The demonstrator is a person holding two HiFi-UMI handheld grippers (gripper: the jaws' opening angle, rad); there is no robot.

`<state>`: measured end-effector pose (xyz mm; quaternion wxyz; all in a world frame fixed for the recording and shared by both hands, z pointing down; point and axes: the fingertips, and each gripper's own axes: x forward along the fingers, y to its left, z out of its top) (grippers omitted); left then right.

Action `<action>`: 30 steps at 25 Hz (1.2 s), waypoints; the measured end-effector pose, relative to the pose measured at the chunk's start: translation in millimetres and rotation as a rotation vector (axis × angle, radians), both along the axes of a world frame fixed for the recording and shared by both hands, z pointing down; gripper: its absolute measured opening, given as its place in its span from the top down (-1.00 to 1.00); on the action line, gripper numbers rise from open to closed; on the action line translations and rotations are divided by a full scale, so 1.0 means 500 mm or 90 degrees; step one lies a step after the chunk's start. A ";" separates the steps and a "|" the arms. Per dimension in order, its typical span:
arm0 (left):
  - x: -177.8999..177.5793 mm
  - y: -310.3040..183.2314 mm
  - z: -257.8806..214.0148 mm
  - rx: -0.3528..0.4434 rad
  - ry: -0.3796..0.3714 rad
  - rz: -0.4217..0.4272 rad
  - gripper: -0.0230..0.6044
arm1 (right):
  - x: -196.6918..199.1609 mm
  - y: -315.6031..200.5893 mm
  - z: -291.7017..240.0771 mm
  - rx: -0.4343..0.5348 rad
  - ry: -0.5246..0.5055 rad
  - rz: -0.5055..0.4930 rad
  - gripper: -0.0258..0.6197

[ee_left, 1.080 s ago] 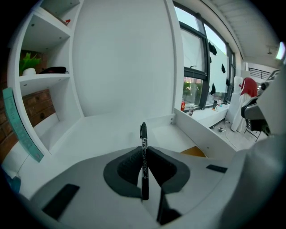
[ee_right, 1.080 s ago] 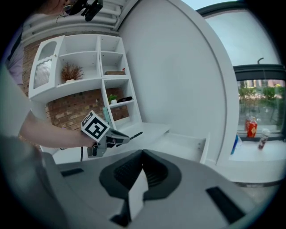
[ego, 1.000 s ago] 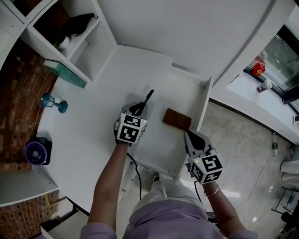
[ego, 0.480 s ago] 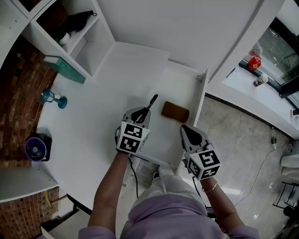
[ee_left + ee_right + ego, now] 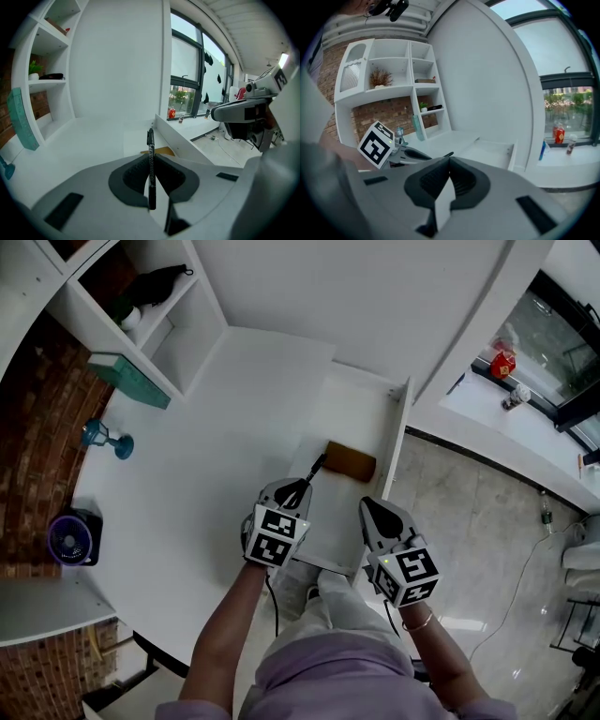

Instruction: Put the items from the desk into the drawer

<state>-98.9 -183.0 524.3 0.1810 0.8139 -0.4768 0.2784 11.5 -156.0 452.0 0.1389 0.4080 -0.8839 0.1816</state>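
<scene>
Marker (image 5: 150,159) sits clamped between the left gripper's fingers (image 5: 133,176) (cap end forward).

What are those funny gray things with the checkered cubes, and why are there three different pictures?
Those are claws; a person holds one in each hand. One picture comes from a camera on the person's head, looking down. The other two come from cameras riding on the claws. The left claw pinches a black pen at the open drawer, where a flat brown thing lies. The right claw is shut and empty. On the white desk sit a purple fan and a small blue object.
</scene>
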 end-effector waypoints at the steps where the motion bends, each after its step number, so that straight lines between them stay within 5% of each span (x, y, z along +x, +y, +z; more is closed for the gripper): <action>1: 0.006 0.005 0.004 -0.002 0.000 0.007 0.80 | 0.004 0.004 0.001 -0.001 0.001 0.004 0.91; 30: 0.156 0.023 0.224 -0.155 -0.100 0.180 0.80 | 0.132 0.009 0.023 -0.020 0.006 0.105 0.91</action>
